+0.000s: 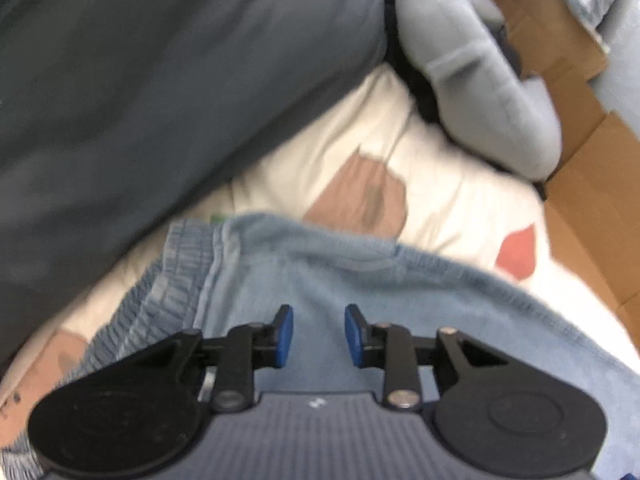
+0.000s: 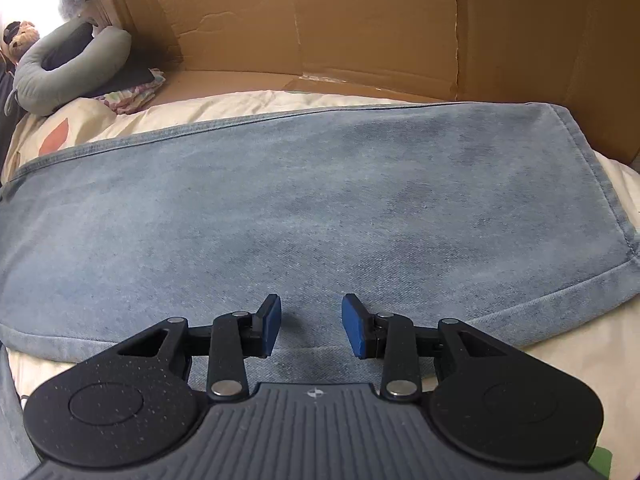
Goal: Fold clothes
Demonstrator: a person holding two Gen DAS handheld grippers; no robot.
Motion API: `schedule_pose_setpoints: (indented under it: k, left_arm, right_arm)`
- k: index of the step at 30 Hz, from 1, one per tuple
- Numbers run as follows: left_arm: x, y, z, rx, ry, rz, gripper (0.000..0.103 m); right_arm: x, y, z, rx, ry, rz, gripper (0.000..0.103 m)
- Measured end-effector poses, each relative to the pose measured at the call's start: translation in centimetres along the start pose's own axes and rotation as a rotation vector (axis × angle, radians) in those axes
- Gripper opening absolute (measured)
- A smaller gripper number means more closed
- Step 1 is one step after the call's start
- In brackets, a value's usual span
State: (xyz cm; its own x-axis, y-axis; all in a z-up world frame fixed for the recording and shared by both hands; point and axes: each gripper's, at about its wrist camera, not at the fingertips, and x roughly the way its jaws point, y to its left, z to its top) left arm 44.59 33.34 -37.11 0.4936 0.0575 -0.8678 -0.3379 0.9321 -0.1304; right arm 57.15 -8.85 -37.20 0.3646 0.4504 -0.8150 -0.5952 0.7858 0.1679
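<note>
Denim trousers (image 2: pixel 280 208) flat on bed (image 2: pixel 240 104), leg-on-leg; crosswise folds left. Left tongs (image 1: pixel 319 334), right tongs (image 2: pixel 311 330) released, empty.

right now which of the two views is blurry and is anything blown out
Left wrist view: smeared all over, the light blue garment and grey pillow soft-edged. Right wrist view: sharp on the garment, but the top left corner is blown out white behind the stuffed toy; cardboard bows from fisheye.
</note>
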Motion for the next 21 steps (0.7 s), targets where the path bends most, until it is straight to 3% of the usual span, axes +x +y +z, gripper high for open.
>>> schedule_pose_setpoints:
  k: [9,12,15,21]
  left_arm:
    - [3.9,2.7,-0.5,0.013,0.005,0.08,0.029]
    - [4.5,2.7,0.0,0.06,-0.007,0.112,0.022]
    - [5.0,3.0,0.7,0.068,-0.002,0.158,0.003]
    - [4.3,2.2,1.3,0.08,0.015,0.197,0.004]
  right_arm:
    - [0.1,-0.3,-0.4,0.006,0.005,0.0,0.042]
    - [0.3,-0.9,-0.2,0.06,-0.001,0.015,0.042]
    - [0.6,-0.9,-0.1,0.045,-0.014,-0.002,0.041]
    - [1.2,-1.5,0.7,0.02,-0.031,-0.05,0.039]
